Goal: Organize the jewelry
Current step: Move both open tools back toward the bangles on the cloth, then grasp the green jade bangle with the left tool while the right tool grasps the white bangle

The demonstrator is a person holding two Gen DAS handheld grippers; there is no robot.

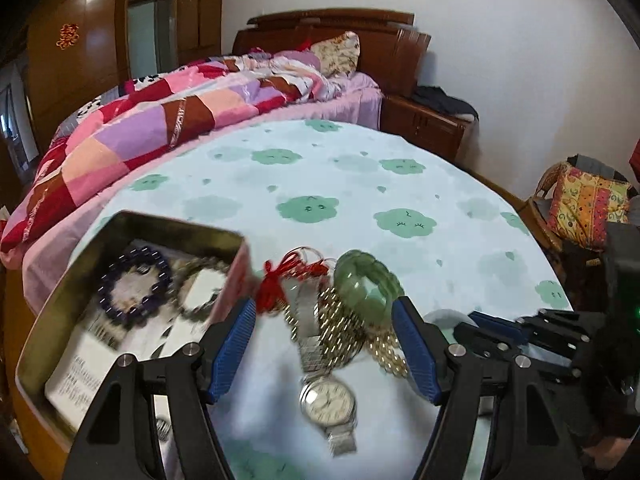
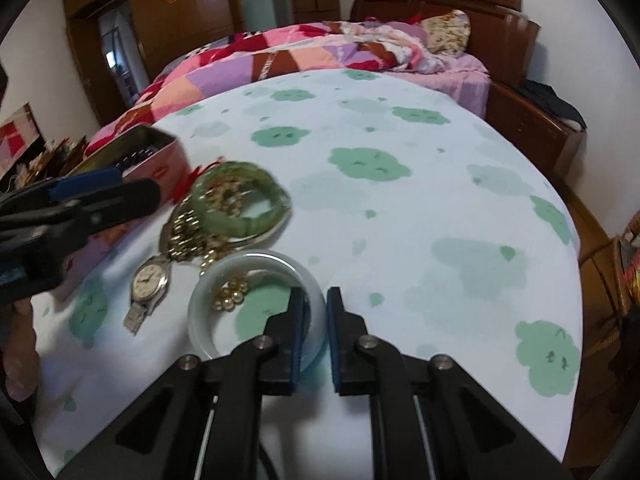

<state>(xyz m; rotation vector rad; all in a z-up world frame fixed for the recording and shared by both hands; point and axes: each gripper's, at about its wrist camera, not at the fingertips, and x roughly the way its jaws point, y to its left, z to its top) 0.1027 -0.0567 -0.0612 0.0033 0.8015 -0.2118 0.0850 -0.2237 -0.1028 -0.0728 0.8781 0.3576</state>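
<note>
A pile of jewelry lies on the cloud-print tablecloth [image 1: 360,184]: a green jade bangle [image 1: 366,280], gold chains [image 1: 340,324], a red tassel [image 1: 276,280] and a silver watch [image 1: 328,400]. My left gripper [image 1: 324,348] is open above the watch and chains, empty. A metal tin [image 1: 132,224] at left holds a dark bead bracelet [image 1: 134,288] and another bracelet. In the right wrist view my right gripper [image 2: 316,336] is shut on the rim of a small clear dish [image 2: 256,308] that holds gold beads [image 2: 230,298]. The bangle [image 2: 240,200] and watch [image 2: 148,280] lie beyond it.
A bed with a patchwork quilt [image 1: 160,120] runs behind the table. A wooden nightstand [image 1: 428,124] stands at the back right, and a chair with a patterned cushion [image 1: 584,204] stands beside the table's right edge. Wardrobes line the far wall.
</note>
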